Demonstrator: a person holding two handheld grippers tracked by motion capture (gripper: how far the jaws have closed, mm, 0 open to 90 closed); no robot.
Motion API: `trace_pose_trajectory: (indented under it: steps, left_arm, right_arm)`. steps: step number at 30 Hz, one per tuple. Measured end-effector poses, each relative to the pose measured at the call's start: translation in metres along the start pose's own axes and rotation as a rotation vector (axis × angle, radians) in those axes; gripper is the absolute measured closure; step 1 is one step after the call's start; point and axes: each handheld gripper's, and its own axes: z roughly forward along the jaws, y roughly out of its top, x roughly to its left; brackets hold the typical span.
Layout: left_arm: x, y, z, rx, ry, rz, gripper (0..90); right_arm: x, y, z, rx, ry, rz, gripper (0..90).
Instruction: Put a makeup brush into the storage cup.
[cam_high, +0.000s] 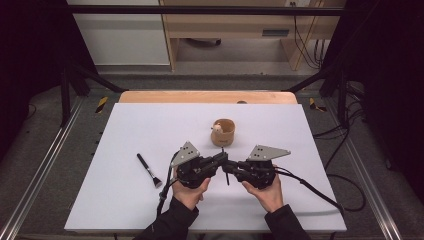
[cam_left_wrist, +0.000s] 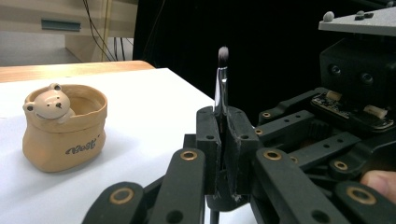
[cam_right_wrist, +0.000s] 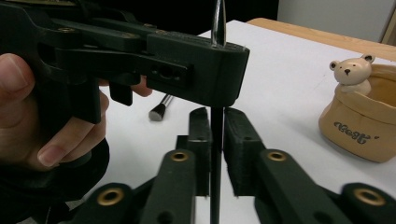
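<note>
Left claw (cam_left_wrist: 223, 140): clamped on the slim brush (cam_left_wrist: 221, 88), bristles up | Right claw (cam_right_wrist: 215, 140): closed around that brush's dark handle just below my left | Brush: held upright above the tabletop (cam_high: 150, 125), near bear pot (cam_high: 223, 132) | Second brush (cam_high: 148, 170): lying left

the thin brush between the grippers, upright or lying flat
Upright. The thin brush stands vertical, bristle tip up, clamped by the left gripper with the right gripper shut on its handle lower down; the bear cup sits beside it.

claw (cam_left_wrist: 223, 140) clamping upright brush (cam_left_wrist: 221, 88) — bear pot (cam_left_wrist: 63, 128) left
</note>
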Motion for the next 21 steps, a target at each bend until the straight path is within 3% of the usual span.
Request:
trace_pose_trajectory:
  steps: [5, 9, 15, 21]
  left_arm:
    - [0.000, 0.001, -0.001, 0.003, -0.003, 0.005, 84.1]
    - [0.001, 0.004, -0.003, 0.005, -0.006, 0.016, 76.6]
    - [0.003, 0.014, -0.014, 0.002, 0.016, 0.070, 51.0]
    - [0.011, 0.019, -0.026, 0.011, 0.059, 0.127, 37.6]
  right_arm:
    - [0.000, 0.000, -0.001, 0.003, 0.005, 0.002, 85.3]
    - [0.000, 0.000, -0.001, 0.005, -0.002, 0.003, 85.3]
    - [-0.001, 0.000, -0.001, 0.009, -0.030, 0.001, 85.2]
    - [-0.002, 0.001, -0.003, 0.008, -0.052, -0.003, 85.2]
